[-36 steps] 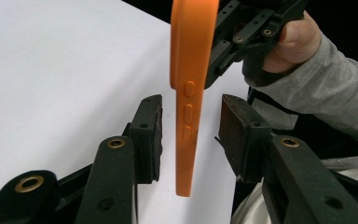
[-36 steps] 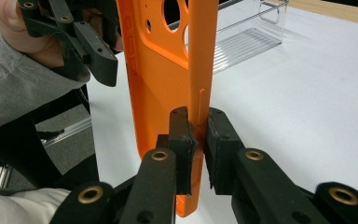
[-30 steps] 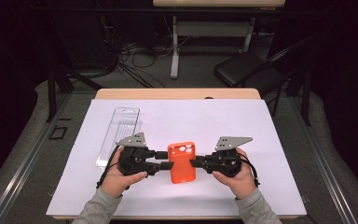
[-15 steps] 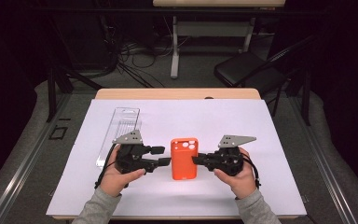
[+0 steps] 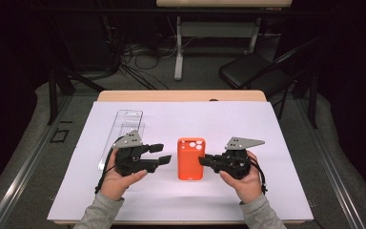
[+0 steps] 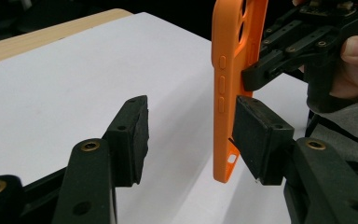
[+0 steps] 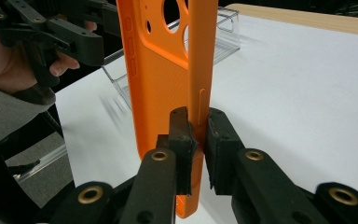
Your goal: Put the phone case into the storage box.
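An orange phone case with camera cut-outs at its far end sits over the white sheet in the middle of the table. My right gripper is shut on its right side wall; the right gripper view shows the case rising between the two black pads. My left gripper stands open just left of the case, apart from it in the high view. In the left gripper view the case stands on edge beside the right-hand pad, with bare paper between the jaws.
A clear plastic package tray lies at the left on the white sheet, behind my left hand. The wooden table edge runs along the back. A black chair and cables stand on the floor beyond.
The left gripper has let go of the case, opened and drawn back to the left. The right gripper keeps hold, and the case has shifted slightly right.
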Demonstrator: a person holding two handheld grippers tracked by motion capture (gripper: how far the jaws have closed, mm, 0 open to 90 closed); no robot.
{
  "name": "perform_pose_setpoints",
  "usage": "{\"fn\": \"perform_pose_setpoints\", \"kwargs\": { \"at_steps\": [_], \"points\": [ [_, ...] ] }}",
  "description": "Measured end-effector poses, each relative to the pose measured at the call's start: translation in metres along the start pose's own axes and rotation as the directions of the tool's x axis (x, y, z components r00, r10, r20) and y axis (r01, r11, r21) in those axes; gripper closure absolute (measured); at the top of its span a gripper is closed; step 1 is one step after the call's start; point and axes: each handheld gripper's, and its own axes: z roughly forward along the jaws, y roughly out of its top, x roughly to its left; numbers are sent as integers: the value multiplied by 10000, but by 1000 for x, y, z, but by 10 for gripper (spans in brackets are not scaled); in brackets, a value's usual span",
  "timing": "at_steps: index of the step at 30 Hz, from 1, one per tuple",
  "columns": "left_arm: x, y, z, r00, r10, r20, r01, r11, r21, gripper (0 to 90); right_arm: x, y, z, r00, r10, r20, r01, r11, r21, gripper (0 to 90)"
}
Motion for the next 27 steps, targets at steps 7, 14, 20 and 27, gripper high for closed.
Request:
{"fn": "perform_pose_setpoints", "kwargs": {
  "at_steps": [7,14,20,27],
  "points": [
    [-6,3,-3,9963,446,-739,-433,9989,187,452,2,0,1,9999,2,100,-1,10000,-74,819],
    [-12,5,-4,9899,656,-1255,-634,9978,209,382,5,0,1,9997,10,228,-9,10000,-79,819],
    [-15,6,0,9828,950,-1583,-882,9949,499,330,7,0,2,9989,-73,474,69,9999,82,819],
    [-17,5,3,9782,952,-1845,-845,9943,653,265,9,-1,4,9959,-135,899,113,9996,254,819]
  ]
}}
